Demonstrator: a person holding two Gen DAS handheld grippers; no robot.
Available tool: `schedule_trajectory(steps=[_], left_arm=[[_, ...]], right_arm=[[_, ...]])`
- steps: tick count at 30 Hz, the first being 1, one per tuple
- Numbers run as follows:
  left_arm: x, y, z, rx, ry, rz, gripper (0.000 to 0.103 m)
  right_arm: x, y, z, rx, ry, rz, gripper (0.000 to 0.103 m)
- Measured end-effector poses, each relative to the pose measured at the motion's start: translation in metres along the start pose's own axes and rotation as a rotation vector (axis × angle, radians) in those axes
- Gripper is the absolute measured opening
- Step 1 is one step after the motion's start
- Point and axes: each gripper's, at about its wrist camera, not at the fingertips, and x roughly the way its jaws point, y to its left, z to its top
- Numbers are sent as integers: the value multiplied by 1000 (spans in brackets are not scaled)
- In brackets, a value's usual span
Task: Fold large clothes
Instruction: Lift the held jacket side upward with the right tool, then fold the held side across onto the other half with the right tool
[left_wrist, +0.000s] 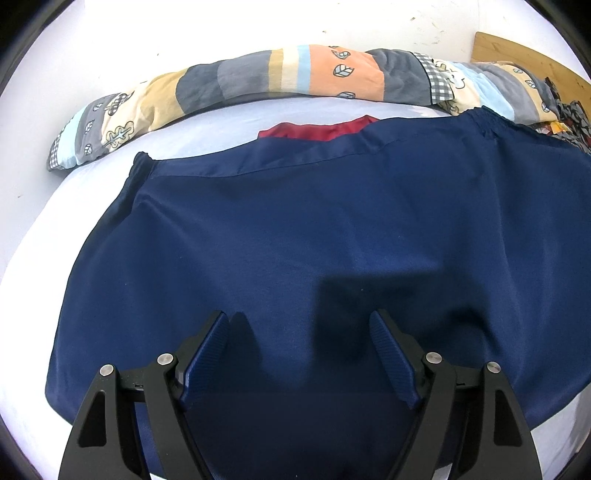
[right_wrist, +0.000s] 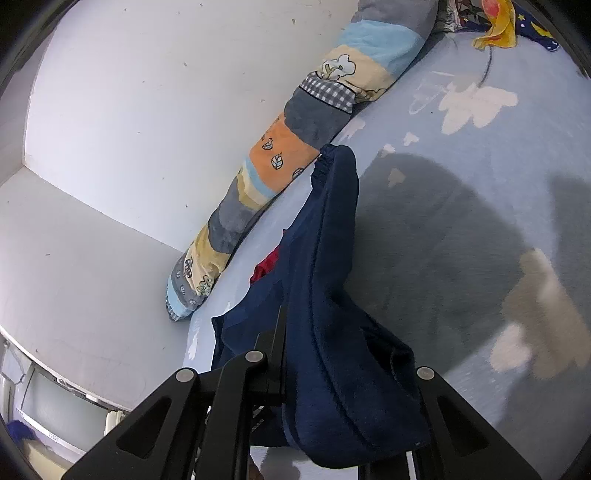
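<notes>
My left gripper hangs over the navy garment, fingers spread wide apart with nothing between the blue ribbed pads; their shadows fall on the cloth just beneath. From this side the garment lies spread flat across the pale blue bedsheet, its near hem running off the bed's near edge under my gripper, its gathered cuff pointing toward the bed's far left. A strip of red fabric peeks out from under its far edge. Along the far edge of the bed, against the white wall, runs the long patchwork bolster, and a wooden headboard shows at the far right corner.

Over on the right wrist view, my right gripper is clamped on a bunched fold of that same navy garment; the cloth drapes over the fingers and hides the tips. The lifted part rises to an elastic cuff near the bolster. A yellow cloth lies on the sheet at the far end.
</notes>
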Motion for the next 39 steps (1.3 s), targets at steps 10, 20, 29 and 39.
schedule_trajectory(steps=[10,20,29,39], left_arm=[[-3,2,-1,4,-1,2,78],[-9,10,1,-14,-9,-10,78],[-6,20,-1,-31,34,-24,78],[-34,70,6,-144,-34,-29,78]], right_arm=[[1,21,-2,-22,-3,18,14],[2,30,-5,-17,-8,25,15],[4,45,-8,-29,-8,28,15],[16,78,-11,-58,-4,12,15]])
